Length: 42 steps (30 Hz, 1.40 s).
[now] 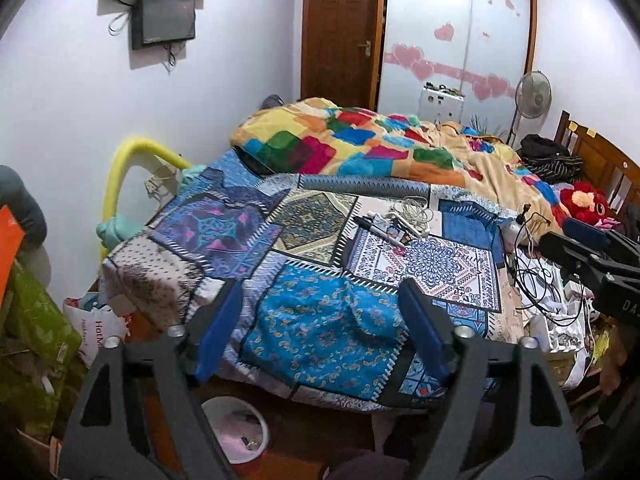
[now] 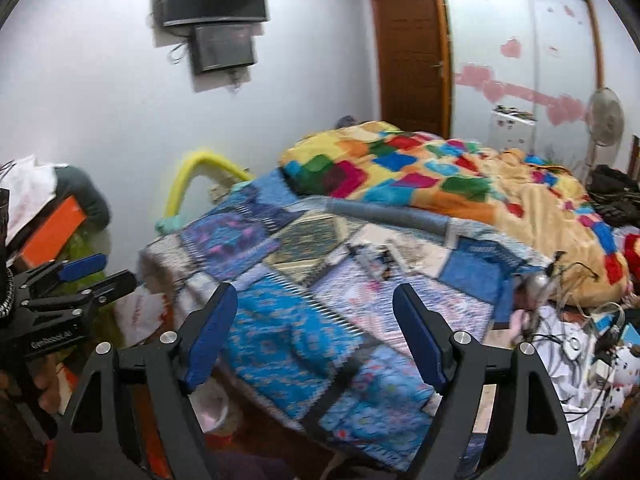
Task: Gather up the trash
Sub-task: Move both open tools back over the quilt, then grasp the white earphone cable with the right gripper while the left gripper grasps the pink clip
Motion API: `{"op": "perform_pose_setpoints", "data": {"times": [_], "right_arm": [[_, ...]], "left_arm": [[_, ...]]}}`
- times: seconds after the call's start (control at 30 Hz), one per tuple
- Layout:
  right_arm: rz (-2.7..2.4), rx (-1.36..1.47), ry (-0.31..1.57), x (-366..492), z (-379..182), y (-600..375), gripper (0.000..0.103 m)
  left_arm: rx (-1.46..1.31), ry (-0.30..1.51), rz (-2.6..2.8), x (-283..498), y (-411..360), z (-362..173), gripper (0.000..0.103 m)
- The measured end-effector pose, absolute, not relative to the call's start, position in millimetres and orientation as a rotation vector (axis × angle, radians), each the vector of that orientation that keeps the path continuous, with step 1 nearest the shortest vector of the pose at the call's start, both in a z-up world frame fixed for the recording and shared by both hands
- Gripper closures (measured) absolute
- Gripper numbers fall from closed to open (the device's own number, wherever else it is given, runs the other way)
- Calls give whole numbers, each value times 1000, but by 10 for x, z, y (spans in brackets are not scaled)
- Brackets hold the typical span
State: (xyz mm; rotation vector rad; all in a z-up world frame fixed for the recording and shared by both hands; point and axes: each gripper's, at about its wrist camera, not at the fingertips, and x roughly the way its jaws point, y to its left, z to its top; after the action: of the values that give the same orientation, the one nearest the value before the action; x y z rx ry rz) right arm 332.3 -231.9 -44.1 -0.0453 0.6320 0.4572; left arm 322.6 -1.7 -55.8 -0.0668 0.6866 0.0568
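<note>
Hovering over the near corner of the bed (image 1: 320, 320), both hand-held grippers stand released with nothing between their blue pads: the left hand-held gripper (image 1: 320, 320) and the right hand-held gripper (image 2: 316, 336) each frame only patchwork quilt. On the floor below the bed's near edge sits a white bin (image 1: 240, 428) with a pink liner and a few small scraps inside. It is partly hidden behind the fingers, so a blind drop could miss it. Toward the middle of the quilt lies the likely trash, a small litter of wrappers (image 1: 390, 228) mixed with a pen and a coiled white cable. A wide-open grab there could snag the cable or take the pen along. At the bed's right edge, tangled black wires (image 1: 532, 276) could catch a passing finger.
</note>
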Motion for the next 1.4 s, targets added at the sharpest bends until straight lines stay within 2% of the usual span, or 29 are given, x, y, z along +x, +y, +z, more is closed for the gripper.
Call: {"op": "perform_pose_setpoints", "data": {"times": [0.47, 0.9, 1.2, 1.37, 1.4], "right_arm": [[351, -31, 711, 4070, -880, -2710, 26], [308, -12, 758, 4968, -1445, -2778, 26], [412, 73, 895, 5892, -1942, -2672, 26], [408, 63, 939, 6287, -2189, -2509, 35], [408, 64, 951, 6350, -2246, -2475, 39]], "left_arm": [[-102, 802, -25, 4369, -350, -1174, 19], [-63, 909, -125, 5389, -776, -2009, 19], [-20, 961, -159, 5924, -971, -2531, 19], [-20, 951, -194, 6036, -1040, -2639, 20], [-19, 949, -200, 6056, -1057, -2656, 22]]}}
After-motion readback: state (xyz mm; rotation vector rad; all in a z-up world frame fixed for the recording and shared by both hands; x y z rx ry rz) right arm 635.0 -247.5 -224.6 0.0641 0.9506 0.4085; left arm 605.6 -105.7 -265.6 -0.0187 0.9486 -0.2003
